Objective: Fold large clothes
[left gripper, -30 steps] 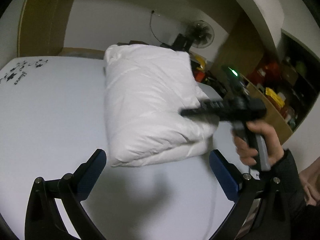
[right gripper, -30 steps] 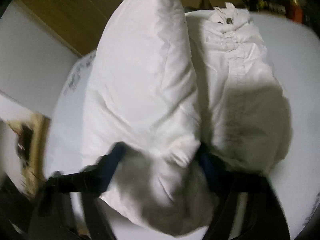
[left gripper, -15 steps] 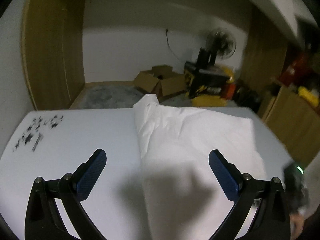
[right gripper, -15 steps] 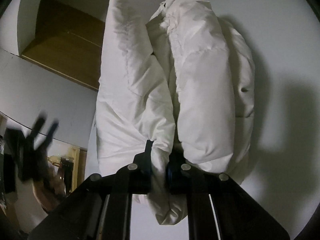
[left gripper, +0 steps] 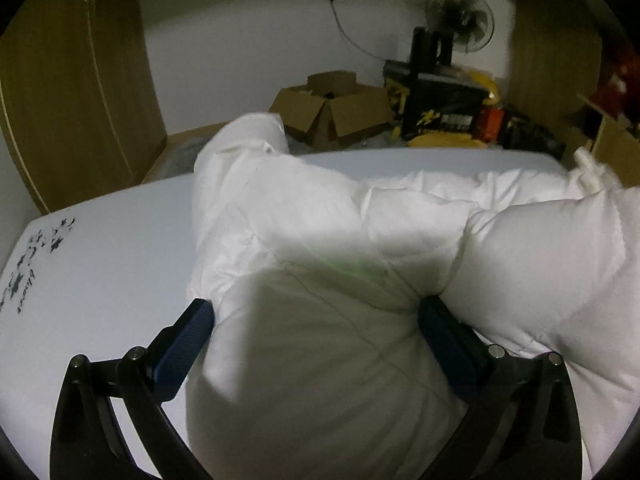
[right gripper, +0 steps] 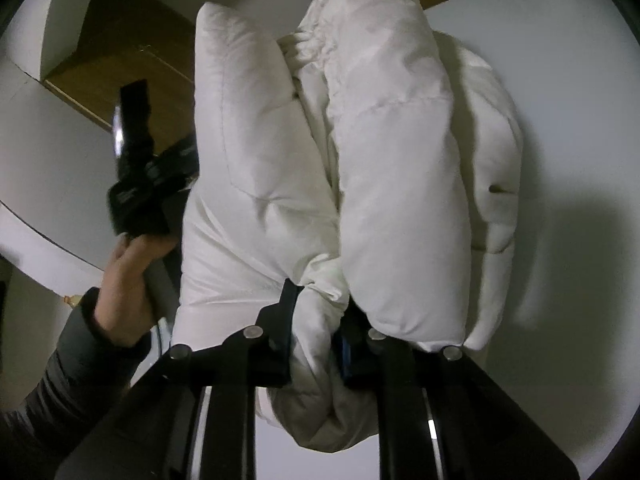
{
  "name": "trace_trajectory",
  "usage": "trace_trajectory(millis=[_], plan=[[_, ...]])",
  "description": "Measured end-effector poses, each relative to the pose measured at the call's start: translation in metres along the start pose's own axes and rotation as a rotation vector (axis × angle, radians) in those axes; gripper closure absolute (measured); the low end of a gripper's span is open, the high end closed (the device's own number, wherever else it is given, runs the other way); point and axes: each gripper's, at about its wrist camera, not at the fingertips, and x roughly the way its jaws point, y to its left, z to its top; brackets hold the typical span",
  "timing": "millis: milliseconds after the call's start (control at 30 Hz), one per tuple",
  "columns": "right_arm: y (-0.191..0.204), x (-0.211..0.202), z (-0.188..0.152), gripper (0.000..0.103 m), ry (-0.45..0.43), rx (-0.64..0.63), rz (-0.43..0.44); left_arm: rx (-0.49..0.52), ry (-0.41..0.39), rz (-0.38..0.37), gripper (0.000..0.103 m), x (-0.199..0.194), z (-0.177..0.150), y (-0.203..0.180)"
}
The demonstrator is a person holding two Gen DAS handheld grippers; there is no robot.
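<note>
On the white counter (left gripper: 100,280): a white padded jacket (right gripper: 392,184) lies bunched in thick rolls, taking up the middle of the surface.
Long axis: in the right wrist view the jacket's rolls run straight away from the right hand-held gripper (right gripper: 316,332), near end at the pads, far end toward the counter's back edge.
Right hand-held gripper: narrow, pinching a gathered tuck of the jacket's near end between its pads; the jaws are easing apart slightly, fabric between them all the same.
Left hand-held gripper (left gripper: 316,340): wide, straddling a fat fold of the jacket; the pads sit against the fabric's sides but I cannot say they squeeze it.
Relative position: the left hand (right gripper: 128,276) comes at the jacket from its side, across the rolls, while the right sits at the end.
Nearer hand: both are at the cloth; the right alone has a real hold.
Likely next need: the left must close on its fold before any lift or turn.
Background: cardboard boxes (left gripper: 332,108) and a fan (left gripper: 460,20) beyond the counter.
</note>
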Motion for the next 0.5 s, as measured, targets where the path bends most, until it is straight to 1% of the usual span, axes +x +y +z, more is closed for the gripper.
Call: trace_trajectory(millis=[67, 133, 233, 333, 400, 467, 500], plan=[[-0.001, -0.001, -0.002, 0.087, -0.001, 0.001, 0.009, 0.034, -0.003, 0.048, 0.000, 0.009, -0.002, -0.009], [-0.001, -0.002, -0.004, 0.087, -0.005, -0.008, 0.002, 0.049, 0.004, 0.074, 0.000, 0.016, -0.005, -0.017], [-0.004, -0.008, -0.006, 0.087, -0.008, -0.013, -0.012, 0.052, 0.036, 0.084, 0.000, 0.032, -0.006, -0.021], [0.000, 0.000, -0.005, 0.087, 0.006, 0.001, -0.037, 0.054, 0.062, 0.090, 0.000, 0.041, -0.006, -0.022], [0.003, -0.003, -0.001, 0.086, 0.022, 0.010, -0.060, 0.043, 0.070, 0.065, 0.000, 0.038, -0.007, -0.018], [0.012, -0.011, 0.003, 0.086, 0.050, 0.024, -0.092, -0.001, 0.120, 0.002, 0.001, 0.029, -0.002, -0.005], [0.016, -0.016, 0.004, 0.082, 0.059, 0.035, -0.109, -0.020, 0.135, -0.025, 0.001, 0.024, -0.001, 0.002]])
